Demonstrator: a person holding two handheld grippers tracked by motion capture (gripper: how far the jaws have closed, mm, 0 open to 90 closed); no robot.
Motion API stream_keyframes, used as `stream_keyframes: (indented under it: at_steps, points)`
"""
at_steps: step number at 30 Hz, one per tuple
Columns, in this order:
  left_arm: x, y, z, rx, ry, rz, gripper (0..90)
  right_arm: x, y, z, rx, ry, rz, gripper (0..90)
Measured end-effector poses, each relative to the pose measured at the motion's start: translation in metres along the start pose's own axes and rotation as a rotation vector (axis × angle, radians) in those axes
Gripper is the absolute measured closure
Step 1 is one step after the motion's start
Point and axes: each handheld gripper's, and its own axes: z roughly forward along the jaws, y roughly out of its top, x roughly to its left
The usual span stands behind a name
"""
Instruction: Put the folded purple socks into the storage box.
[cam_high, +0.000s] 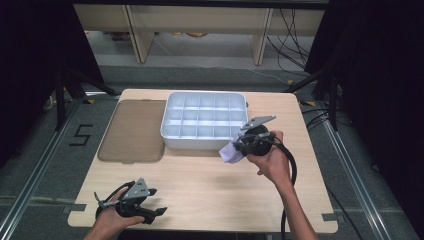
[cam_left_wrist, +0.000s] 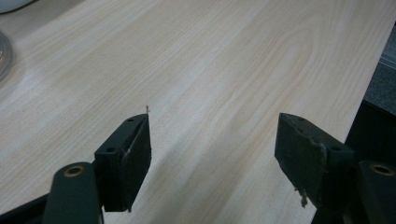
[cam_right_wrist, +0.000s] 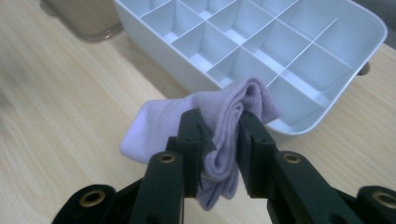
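The right gripper (cam_right_wrist: 219, 135) has its two black jaws pinched on a folded lilac knit sock (cam_right_wrist: 224, 112), held above the pale wood-grain table (cam_high: 210, 195) just off the near right corner of the white plastic divided organiser box (cam_high: 204, 120). From the middle of the table in the high view, the sock (cam_high: 231, 152) sits at about two o'clock, the box at twelve, and a flat smoky-brown translucent lid (cam_high: 132, 131) at ten, lying beside the box on its left.

The left gripper (cam_high: 150, 212) rests low at about seven o'clock, its jaws standing wide apart with nothing between them, over bare wood.

The main risk seems to be the grip itself: the jaws bite only the middle of the bundle, and soft ribbed fabric bulges out at both ends. A loose layer could slip free and unfold, so the sock would drape over a divider instead of dropping into one cell. The thin white partitions are upright and narrow, and a trailing toe end could snag on the rim or straddle two compartments. Coming in too low could also nudge the light box across the smooth table, since nothing braces it.
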Motion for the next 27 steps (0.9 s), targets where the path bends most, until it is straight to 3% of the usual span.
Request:
stream_keyframes:
  at_steps: [10, 14, 19, 24, 26, 27]
  points:
    - [0.0, 0.0, 0.0, 0.002, -0.002, 0.007, 26.7, -0.028, 0.027, 0.005, 0.027, -0.059, -0.004, 73.0]
    - [0.0, -0.001, 0.002, -0.007, -0.012, -0.015, 26.7, -0.038, 0.037, 0.013, 0.041, -0.098, 0.003, 72.9]
    - [0.0, -0.001, 0.001, 0.001, -0.009, 0.008, 26.6, -0.048, 0.048, 0.026, 0.065, -0.125, 0.006, 72.9]
    - [0.0, -0.002, 0.002, 0.005, -0.009, -0.004, 26.6, -0.06, 0.054, 0.042, 0.092, -0.151, 0.011, 72.9]
    - [0.002, -0.001, 0.001, 0.013, -0.018, 0.016, 26.6, -0.065, 0.056, 0.052, 0.124, -0.161, 0.026, 73.0]
    - [0.0, -0.001, 0.003, -0.016, -0.015, -0.013, 26.6, -0.065, 0.056, 0.052, 0.124, -0.161, 0.026, 73.0]
